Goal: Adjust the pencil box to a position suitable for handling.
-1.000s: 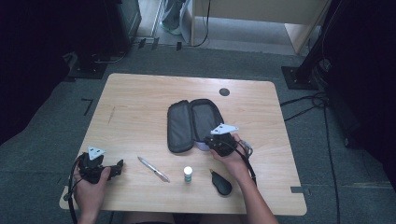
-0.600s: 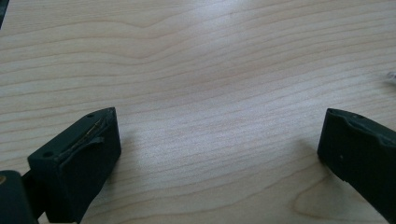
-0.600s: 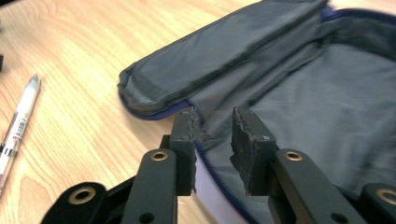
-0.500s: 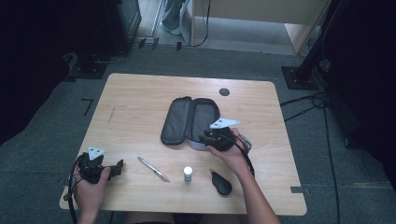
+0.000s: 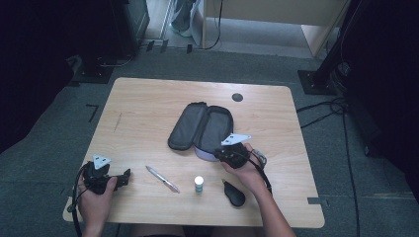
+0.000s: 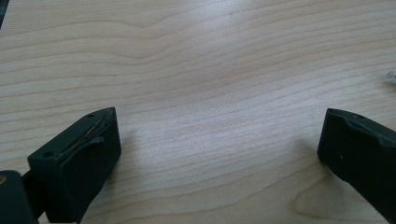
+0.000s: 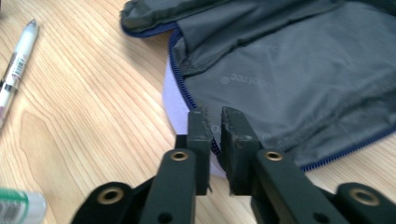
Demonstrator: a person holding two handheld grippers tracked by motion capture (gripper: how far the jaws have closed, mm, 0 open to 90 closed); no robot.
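Note:
A dark grey pencil case [image 5: 197,123] with a blue zip lies open near the table's middle. My right gripper [image 5: 221,154] sits at its near right edge. In the right gripper view this gripper [image 7: 215,114] has just been closing, and its jaws now pinch the case's [image 7: 289,70] zip edge between them. A pale lilac round thing [image 7: 175,105] pokes out from under the case. My left gripper [image 5: 122,177] rests at the front left. Its jaws [image 6: 219,116] stand wide open over bare wood.
A pen [image 5: 162,178], a small white-capped bottle [image 5: 198,183] and a black oval object [image 5: 233,194] lie along the near side between the hands. A dark round hole [image 5: 237,97] marks the table's far right. The table [image 5: 148,113] has bare wood on its left half.
The pencil case has shifted and turned slightly to the left, with my right gripper staying at its near right edge. The left gripper has not moved.

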